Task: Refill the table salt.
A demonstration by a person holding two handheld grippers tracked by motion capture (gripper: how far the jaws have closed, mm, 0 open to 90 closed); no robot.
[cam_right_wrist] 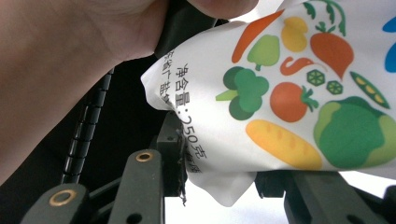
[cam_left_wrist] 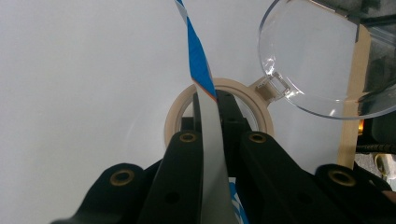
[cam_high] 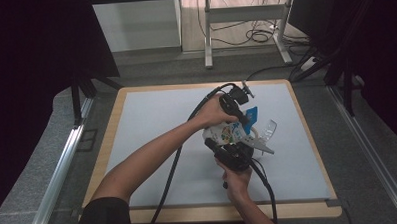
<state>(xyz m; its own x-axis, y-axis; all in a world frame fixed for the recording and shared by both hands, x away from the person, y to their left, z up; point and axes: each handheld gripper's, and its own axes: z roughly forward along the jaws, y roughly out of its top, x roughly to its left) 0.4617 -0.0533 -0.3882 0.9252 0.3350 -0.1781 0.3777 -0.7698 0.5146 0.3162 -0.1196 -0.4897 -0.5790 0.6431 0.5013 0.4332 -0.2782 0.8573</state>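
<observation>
My left tongs (cam_left_wrist: 212, 140) pinch one white vegetable-printed pouch's (cam_right_wrist: 289, 102) blue-white edge; right tongs (cam_right_wrist: 219, 186) clamp its bottom corner.

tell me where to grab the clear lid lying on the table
By my guess, grip the clear lid at its rim beside the small hinge tab, coming from above: it lies flat on the table, so that thin edge is the only thing to pinch.

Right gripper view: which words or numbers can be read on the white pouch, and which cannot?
"净含量:250克" stands on the pouch, printed sideways beside the vegetable drawings.
A second line of characters next to it is partly hidden and too cut off to read.
In the high view the print on the pouch is too small to read.
</observation>
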